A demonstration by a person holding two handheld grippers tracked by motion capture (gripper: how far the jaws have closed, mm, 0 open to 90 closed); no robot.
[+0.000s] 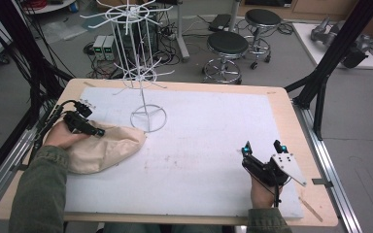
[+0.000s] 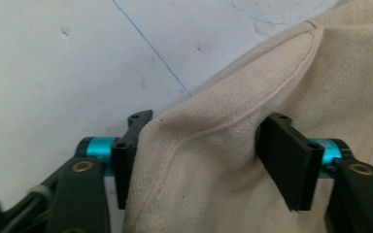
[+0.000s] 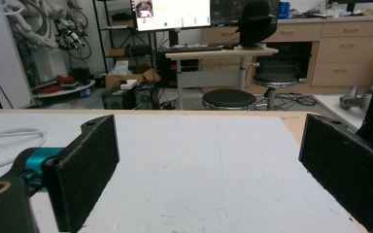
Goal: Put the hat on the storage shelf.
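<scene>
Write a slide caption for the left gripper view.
Hand-held gripper straddling a fold of cream cloth on the white table, jaws apart.

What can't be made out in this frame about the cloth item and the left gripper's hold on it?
- High view: the beige cloth item is crumpled, so its type is unclear; the left hand covers its near end.
- Left gripper view: fabric bulges between the left gripper jaws; whether they pinch it is unclear, and the picture's edges cut the cloth off.
</scene>
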